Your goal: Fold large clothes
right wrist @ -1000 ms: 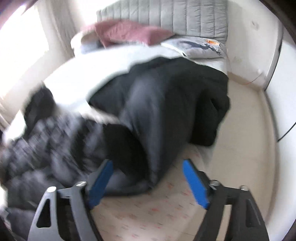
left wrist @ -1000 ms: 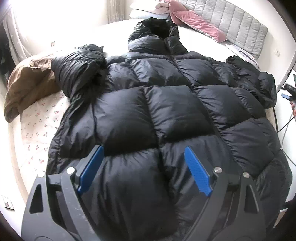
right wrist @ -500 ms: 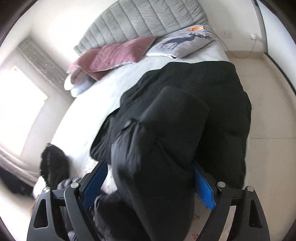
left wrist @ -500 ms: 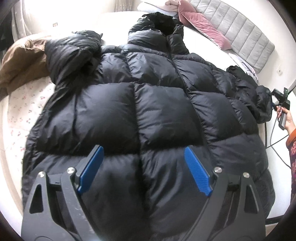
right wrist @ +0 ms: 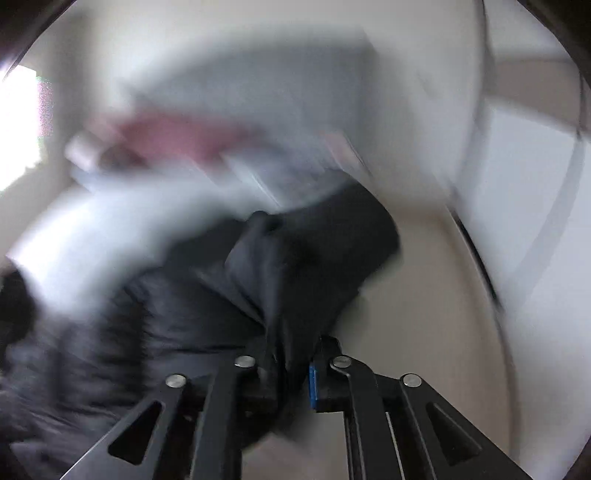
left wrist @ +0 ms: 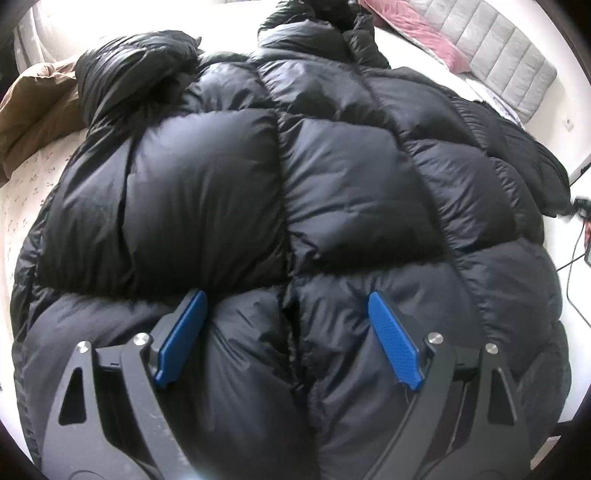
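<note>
A big black puffer jacket point(left wrist: 332, 184) lies spread front-up on the bed, hood at the far end. My left gripper point(left wrist: 285, 297) hovers open just over its lower quilted panels, blue pads point(left wrist: 181, 332) wide apart and nothing gripped. The jacket's left sleeve is bunched at the far left point(left wrist: 136, 70). The right wrist view is blurred by motion. There my right gripper point(right wrist: 291, 365) has its jaws closing on the black sleeve point(right wrist: 303, 266), and the fabric is pinched between the pads and trails away from them.
A brown garment point(left wrist: 33, 110) lies at the bed's left edge on a floral sheet point(left wrist: 22, 192). Pink pillows point(left wrist: 413, 29) and a grey padded headboard point(left wrist: 491, 55) are at the far right. Cables point(left wrist: 580, 236) hang beyond the bed's right side.
My left gripper has sunk closer to the jacket, still open. My right gripper went from open around the sleeve to pinching it, and its view has swung and blurred.
</note>
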`<state>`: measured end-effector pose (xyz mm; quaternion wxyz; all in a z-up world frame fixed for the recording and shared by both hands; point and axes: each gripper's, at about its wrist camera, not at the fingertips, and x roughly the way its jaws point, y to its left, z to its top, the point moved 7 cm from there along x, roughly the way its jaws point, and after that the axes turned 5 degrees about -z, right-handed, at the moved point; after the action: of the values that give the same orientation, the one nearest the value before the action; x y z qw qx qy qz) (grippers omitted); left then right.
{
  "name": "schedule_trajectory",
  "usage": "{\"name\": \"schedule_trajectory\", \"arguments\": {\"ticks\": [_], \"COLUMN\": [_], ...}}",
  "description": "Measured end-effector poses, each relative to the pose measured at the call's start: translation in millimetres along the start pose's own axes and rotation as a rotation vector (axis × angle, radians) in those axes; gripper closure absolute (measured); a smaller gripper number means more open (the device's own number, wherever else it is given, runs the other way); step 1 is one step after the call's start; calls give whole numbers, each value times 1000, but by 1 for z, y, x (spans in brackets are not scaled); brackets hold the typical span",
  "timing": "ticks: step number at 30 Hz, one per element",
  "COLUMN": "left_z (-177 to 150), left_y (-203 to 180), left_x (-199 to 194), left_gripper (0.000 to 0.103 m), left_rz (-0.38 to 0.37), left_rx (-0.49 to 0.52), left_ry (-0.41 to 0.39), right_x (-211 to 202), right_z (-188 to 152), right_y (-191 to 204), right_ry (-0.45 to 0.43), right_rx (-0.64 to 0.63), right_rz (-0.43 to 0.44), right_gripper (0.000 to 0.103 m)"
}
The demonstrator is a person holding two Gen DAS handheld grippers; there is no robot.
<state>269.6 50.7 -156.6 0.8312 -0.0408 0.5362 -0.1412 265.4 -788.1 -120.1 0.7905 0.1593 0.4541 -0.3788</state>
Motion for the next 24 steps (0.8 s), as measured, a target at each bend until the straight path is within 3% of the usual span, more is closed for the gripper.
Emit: {"name": "schedule_trajectory", "arguments": {"ticks": [2,4,8,12,16,21,24], "left_z": [0,2,7,29,77,152,203], "left_y": [-2,-4,0,18,57,97,103], "left_x": [-2,-7,-23,-49,-76,-78,-59], "left_gripper": [14,14,14,14,14,14,14], "left_rz": [-3,-11,-39,-14,83,233,256], "left_rx": [14,29,18,6,-5,17,24], "left_ry": [1,0,-9,-69,-149,-178,-146], "right_x": [16,15,-8,-22,-48,-75,-97], "right_z": [-21,-27,-8,11,19,27,15], "right_y": [-16,-15,3,-3,-11,39,94], "right_ry": [45,35,1,6,-93,-153,-158], "right_rx": [109,111,39,121,211,79,-23], "right_rz": [39,24,-33,-55,-55,-4,74], "right_gripper": [79,72,57,40,20,19,19]}}
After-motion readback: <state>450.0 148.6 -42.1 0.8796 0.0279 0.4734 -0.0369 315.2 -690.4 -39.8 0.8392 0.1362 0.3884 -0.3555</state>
